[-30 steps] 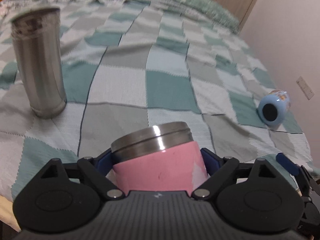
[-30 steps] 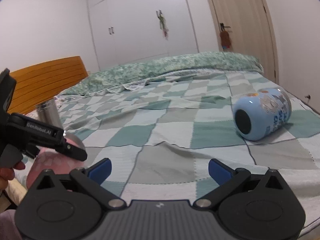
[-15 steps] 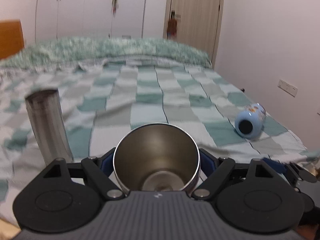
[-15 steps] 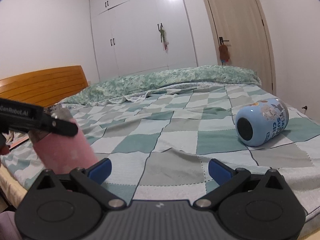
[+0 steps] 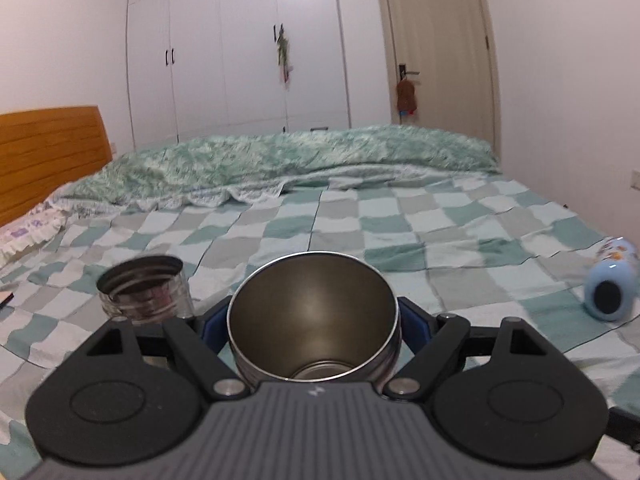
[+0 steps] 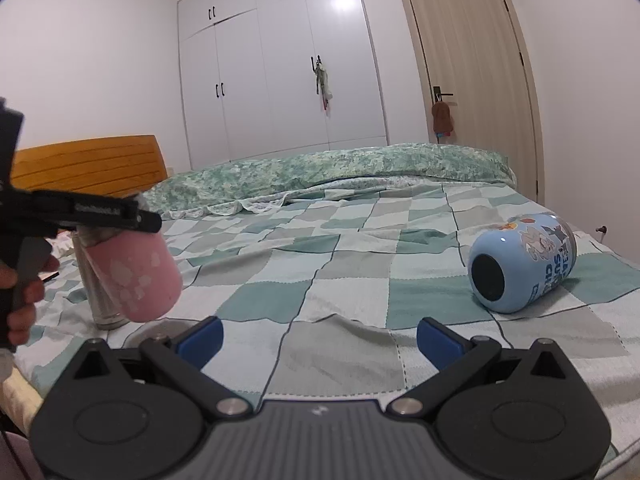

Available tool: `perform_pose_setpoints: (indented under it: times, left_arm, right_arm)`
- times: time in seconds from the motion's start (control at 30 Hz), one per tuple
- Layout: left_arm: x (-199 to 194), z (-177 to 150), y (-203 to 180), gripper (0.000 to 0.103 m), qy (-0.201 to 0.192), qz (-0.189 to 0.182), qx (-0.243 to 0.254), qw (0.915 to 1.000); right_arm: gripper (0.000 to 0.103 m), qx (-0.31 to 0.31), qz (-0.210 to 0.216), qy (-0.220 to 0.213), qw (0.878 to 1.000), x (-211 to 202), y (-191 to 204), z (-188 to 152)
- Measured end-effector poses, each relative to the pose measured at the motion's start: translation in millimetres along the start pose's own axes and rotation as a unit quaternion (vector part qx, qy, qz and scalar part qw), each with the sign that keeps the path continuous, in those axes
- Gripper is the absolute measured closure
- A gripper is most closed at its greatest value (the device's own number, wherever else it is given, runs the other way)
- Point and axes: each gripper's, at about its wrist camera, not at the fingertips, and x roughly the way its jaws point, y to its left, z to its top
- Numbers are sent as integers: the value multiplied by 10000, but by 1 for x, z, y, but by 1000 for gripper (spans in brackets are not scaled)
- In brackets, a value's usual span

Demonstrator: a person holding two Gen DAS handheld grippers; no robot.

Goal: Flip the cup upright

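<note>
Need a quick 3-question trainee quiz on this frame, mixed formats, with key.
1. True or false: the left gripper is shut on the pink cup.
2. How does the blue cup lie on the bed? A) upright B) on its side C) upside down
3. Fill in: the right gripper is ____ and holds nothing.

Key: 1 true; 2 B; 3 open

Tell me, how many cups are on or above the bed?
3: pink cup held in the left tool, steel cup standing beside it, blue cup lying on its side at right.
</note>
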Motion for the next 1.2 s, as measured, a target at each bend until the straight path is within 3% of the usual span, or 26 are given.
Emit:
perform_pose_setpoints:
  times: [0.13,0.3,0.37,0.4,0.63,0.8,0.97,1.2]
  left_arm:
    - [25,-12,8,19,267,-34,-50,9996]
    - [30,-22,12,18,112,-121,34,9999]
    - [26,-20,10,6,83,-124,137,9998]
    - [21,-19,10,0,-48,-143,168,9997]
    - [-47,-24,19,0,-877,-412,42,9953]
    - [-114,-38,29,0,-1543,-327,-76,9875]
    - [-158,-70,37,0,-1631,-468,-209,9853]
    - [-168,-119,39,0,-1306,-91,-446,9904]
  right_arm:
    - [0,-19,-21,13,10000,7,3,0]
    - [0,-108,-20,98,9999,14,7,-2]
    - [0,-102,-26,93,9999,14,8,-1]
    - [0,-96,-22,79,9999,14,8,-1]
    - [0,-171,5,-264,9995,-8,16,3]
    - [0,-234,-23,-509,9984,-34,25,7]
    - [0,-318,-135,-677,9971,-62,34,-2]
    - [0,-528,-419,-902,9936,-95,45,-18]
